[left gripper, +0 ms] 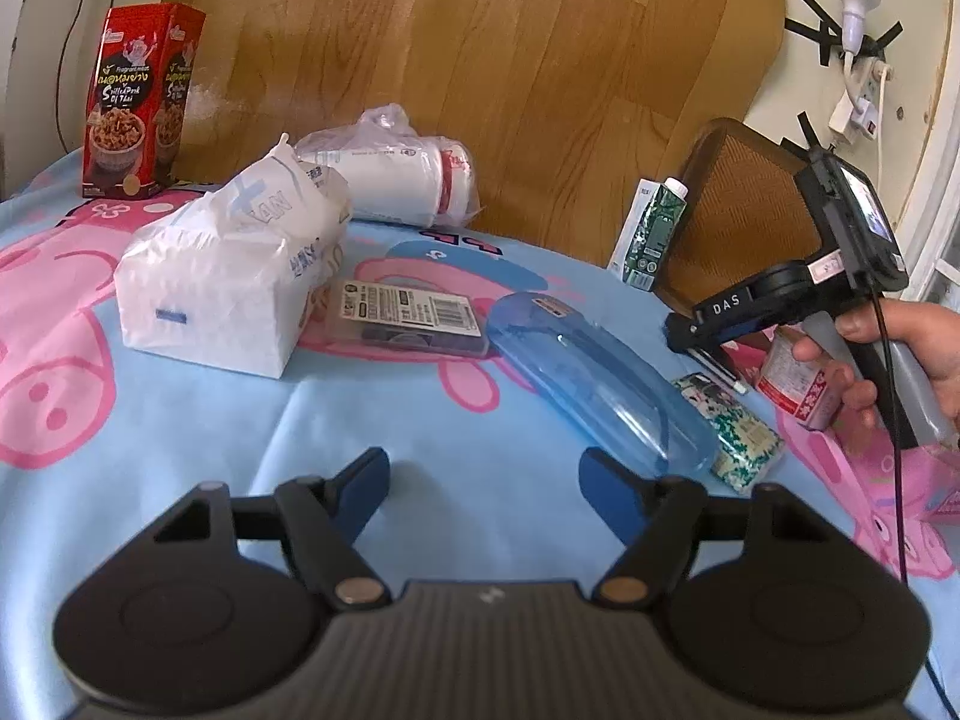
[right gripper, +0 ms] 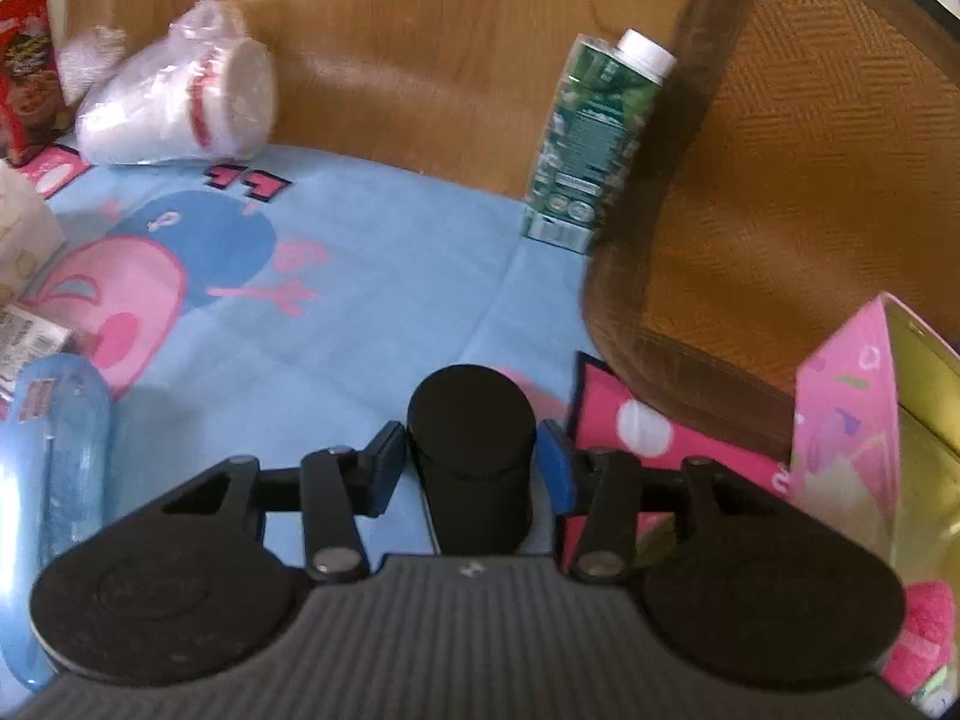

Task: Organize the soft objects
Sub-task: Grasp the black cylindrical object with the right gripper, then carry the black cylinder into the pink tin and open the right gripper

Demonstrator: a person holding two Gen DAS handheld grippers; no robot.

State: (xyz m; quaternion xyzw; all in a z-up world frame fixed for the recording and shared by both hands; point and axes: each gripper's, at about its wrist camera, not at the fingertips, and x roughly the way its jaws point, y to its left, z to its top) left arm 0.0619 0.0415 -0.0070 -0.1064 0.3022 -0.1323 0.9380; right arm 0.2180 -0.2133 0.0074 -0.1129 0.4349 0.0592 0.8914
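In the left wrist view my left gripper [left gripper: 486, 486] hovers open over the blue cartoon sheet [left gripper: 180, 510], with nothing between its blue pads. A soft white tissue pack [left gripper: 228, 276] lies ahead to the left, with a bag of paper cups [left gripper: 408, 180] behind it. At the right a hand [left gripper: 900, 360] holds my right gripper [left gripper: 684, 330] low over the sheet. In the right wrist view a black cylinder [right gripper: 471, 420] stands between the pads of the right gripper [right gripper: 471, 465]. A sliver of gap shows on each side of it. A pink fluffy item [right gripper: 924, 630] shows at the bottom right.
A red snack box [left gripper: 141, 102] stands at the back left. A barcoded packet [left gripper: 408, 318], a clear blue case [left gripper: 594, 378] and a patterned green carton [left gripper: 744, 438] lie mid-sheet. An upright green carton [right gripper: 582, 138], a wicker panel [right gripper: 780, 180] and a pink box [right gripper: 852, 420] are on the right.
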